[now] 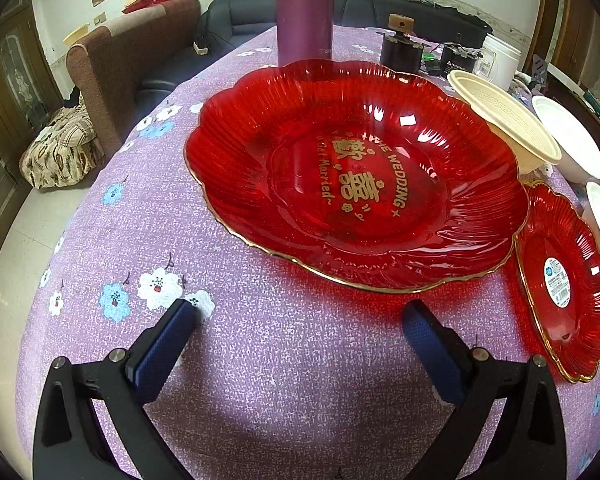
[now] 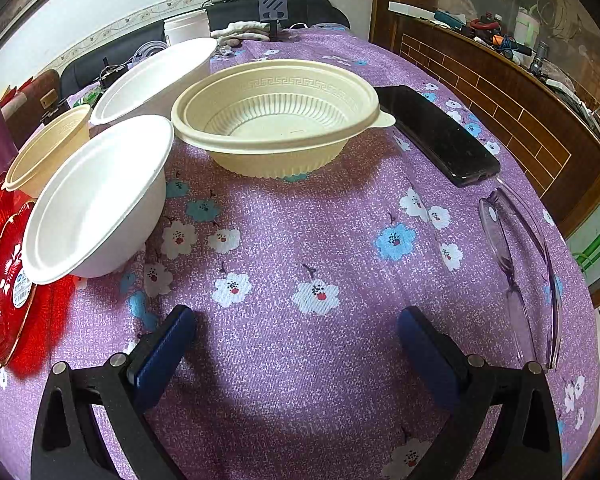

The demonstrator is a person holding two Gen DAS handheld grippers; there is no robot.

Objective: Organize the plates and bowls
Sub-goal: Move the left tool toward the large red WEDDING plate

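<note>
Both tools are spread wide and empty, low over the worktop (image 2: pixel 300 240): left tool (image 1: pixel 300 316), right tool (image 2: pixel 296 320). Just ahead of the left one sits the big red plate (image 1: pixel 356 176). Looks like stiff, slick plastic, so I'd pinch its scalloped rim. Past the right one, the cream bowl (image 2: pixel 276 120) looks light; grab the lip.

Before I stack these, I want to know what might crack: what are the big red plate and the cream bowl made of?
The big red plate looks like clear tinted plastic, possibly glass: glossy, see-through, ribbed, with a gold rim. The cream bowl looks like thin moulded plastic or a pulp blend: matte, opaque, with a ribbed wall and a pressed key pattern.
</note>
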